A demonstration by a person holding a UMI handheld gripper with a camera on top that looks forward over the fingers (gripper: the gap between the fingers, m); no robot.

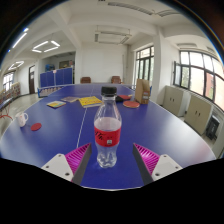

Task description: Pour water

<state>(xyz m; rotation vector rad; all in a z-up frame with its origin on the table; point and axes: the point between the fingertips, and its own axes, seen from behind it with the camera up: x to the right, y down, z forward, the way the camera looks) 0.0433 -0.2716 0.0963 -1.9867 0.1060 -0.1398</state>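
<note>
stage: barely started | water bottle (107, 128) upright on blue table (150, 130), cap on | gripper (108, 160) open, bottle between fingers, no grip yet | pouring's all left

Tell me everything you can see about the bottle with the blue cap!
The water bottle is clear plastic with a blue screw cap and a red label around its middle. It stands upright on the blue table, cap on, between the open fingers of the hand-held gripper, with a gap at each side. Nothing but the table touches it. How full it is can't be told.

A clear glossy plastic bottle (107, 128) stands on the smooth blue table (60, 135).
</note>
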